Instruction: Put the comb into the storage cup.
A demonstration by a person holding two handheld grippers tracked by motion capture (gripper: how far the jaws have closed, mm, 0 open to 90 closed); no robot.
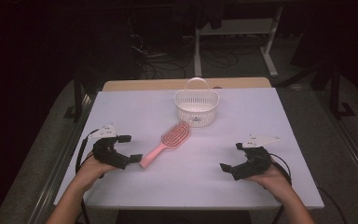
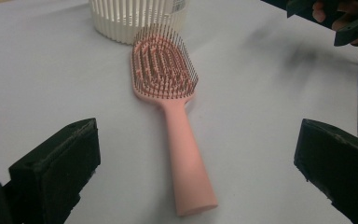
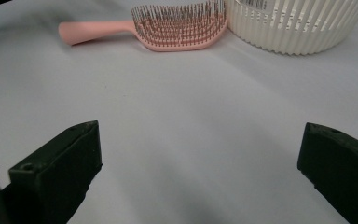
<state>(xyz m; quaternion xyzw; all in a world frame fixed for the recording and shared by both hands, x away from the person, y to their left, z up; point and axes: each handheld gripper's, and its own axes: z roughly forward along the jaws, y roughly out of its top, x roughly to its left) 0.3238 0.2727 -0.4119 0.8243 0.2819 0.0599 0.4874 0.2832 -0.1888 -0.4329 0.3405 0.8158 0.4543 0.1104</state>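
A pink hairbrush [image 1: 168,141] lies bristles up on the white table [image 1: 121,107], its head next to a white slatted basket [image 1: 196,105] with a handle. My left gripper [image 1: 129,148] stands open at the brush's handle end; in the left gripper view the pink hairbrush [image 2: 179,126] has its handle tip between the two jaws, untouched. My right gripper [image 1: 232,157] is open over bare table at the right, apart from everything. In the right gripper view the pink hairbrush [image 3: 168,25] and the white basket [image 3: 298,23] lie farther off.
The basket holds a small dark item at its bottom, too small to tell. A wooden strip [image 1: 186,84] runs along the table's far edge. Beyond it are a white desk frame [image 1: 270,42] and cables on a dark floor.
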